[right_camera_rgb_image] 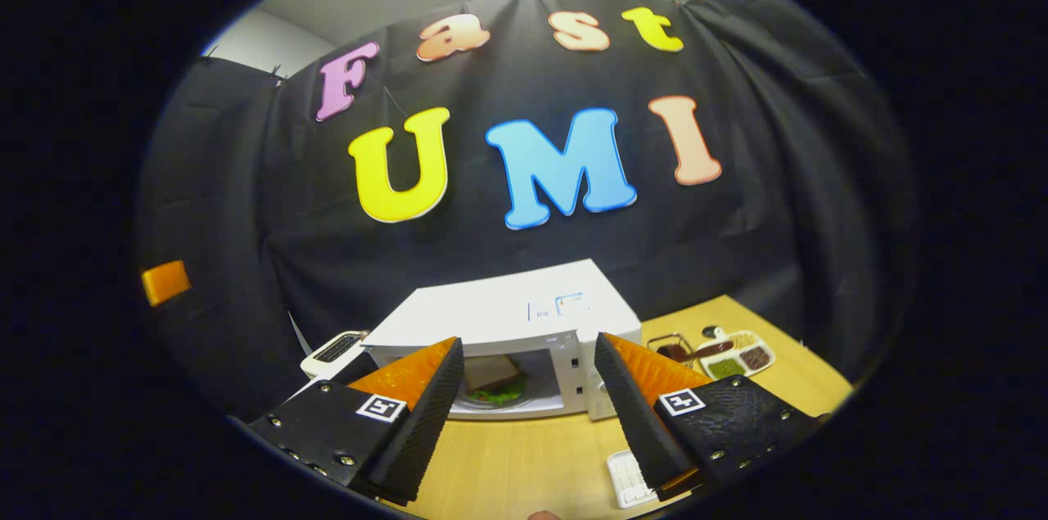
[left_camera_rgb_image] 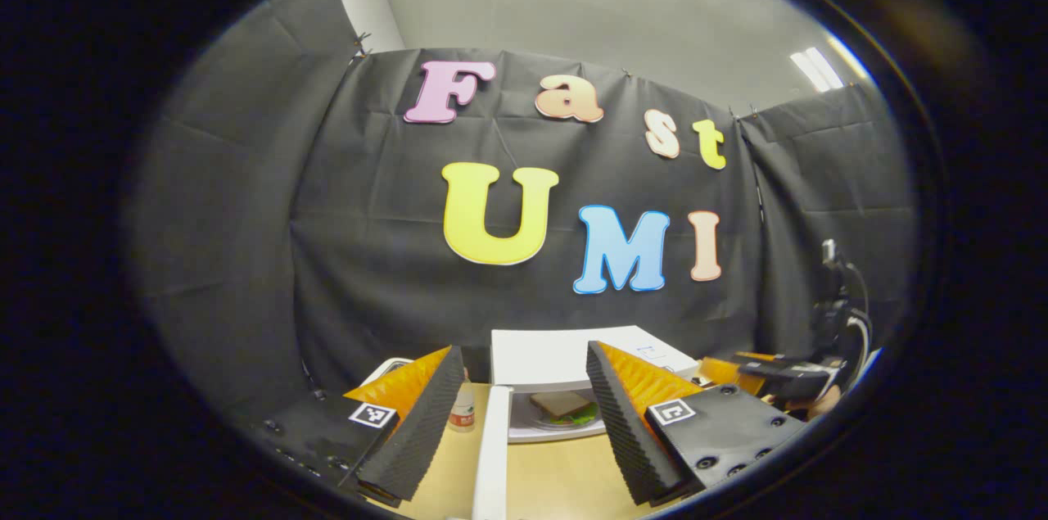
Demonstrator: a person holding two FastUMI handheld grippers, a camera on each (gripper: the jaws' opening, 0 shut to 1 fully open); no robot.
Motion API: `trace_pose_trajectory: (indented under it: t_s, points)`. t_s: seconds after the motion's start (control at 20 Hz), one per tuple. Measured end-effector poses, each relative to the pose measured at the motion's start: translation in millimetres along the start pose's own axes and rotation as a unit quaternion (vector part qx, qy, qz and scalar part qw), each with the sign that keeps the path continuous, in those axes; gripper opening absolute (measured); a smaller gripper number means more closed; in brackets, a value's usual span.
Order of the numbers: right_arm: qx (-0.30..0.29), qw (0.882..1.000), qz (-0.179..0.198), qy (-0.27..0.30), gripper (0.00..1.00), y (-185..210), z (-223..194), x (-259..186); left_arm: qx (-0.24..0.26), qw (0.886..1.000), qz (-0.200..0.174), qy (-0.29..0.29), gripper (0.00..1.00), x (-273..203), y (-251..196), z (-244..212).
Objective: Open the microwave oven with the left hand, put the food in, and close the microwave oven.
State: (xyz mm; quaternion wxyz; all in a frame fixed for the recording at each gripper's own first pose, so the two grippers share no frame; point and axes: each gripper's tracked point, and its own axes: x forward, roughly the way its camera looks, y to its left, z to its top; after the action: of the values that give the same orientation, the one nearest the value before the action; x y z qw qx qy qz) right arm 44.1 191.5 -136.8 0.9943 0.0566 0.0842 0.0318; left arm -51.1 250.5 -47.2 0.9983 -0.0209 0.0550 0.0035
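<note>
Gaping wide, the left tool (left_camera_rgb_image: 516, 430) holds nothing, its two fingers spread well apart above the wooden worktop (left_camera_rgb_image: 548, 483) in front of the microwave oven (left_camera_rgb_image: 573, 360). Between those fingers, in the left gripper view, the oven's door (left_camera_rgb_image: 492, 454) stands swung out towards the camera, seen edge-on as a white strip, and the cavity behind it is lit. Inside the oven sits the food (left_camera_rgb_image: 561, 404), a sandwich with green leaves on a plate. Just left of the oven a small bottle (left_camera_rgb_image: 463, 409) stands on the worktop, partly hidden by the left finger.

The right tool (right_camera_rgb_image: 528, 409) is likewise spread wide and empty, hovering in front of the oven without touching it. In the right gripper view the food (right_camera_rgb_image: 494, 381) shows inside the open cavity of the microwave oven (right_camera_rgb_image: 508, 315). Left of the oven stands what looks like a white toaster (right_camera_rgb_image: 332, 352), though it is small and distorted. Right of the oven, on the worktop (right_camera_rgb_image: 508, 463), lies a divided tray (right_camera_rgb_image: 733, 358) with filled compartments. Nearer the camera than the oven, by the right finger, lies a small white ribbed object (right_camera_rgb_image: 629, 477).
</note>
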Motion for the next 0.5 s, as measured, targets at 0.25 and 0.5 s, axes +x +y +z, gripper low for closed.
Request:
trace_pose_trajectory:
  t_s: [0.25,0.5]
  points:
    - [-0.040,0.997,-0.001,-0.070,0.96,1,76,-57,0.006,1.000,-0.004,0.008,0.94,-11,-18,-15]
    - [-0.038,0.996,0.005,-0.083,0.96,2,91,-76,0.032,0.999,-0.009,-0.011,0.94,-26,-25,3]
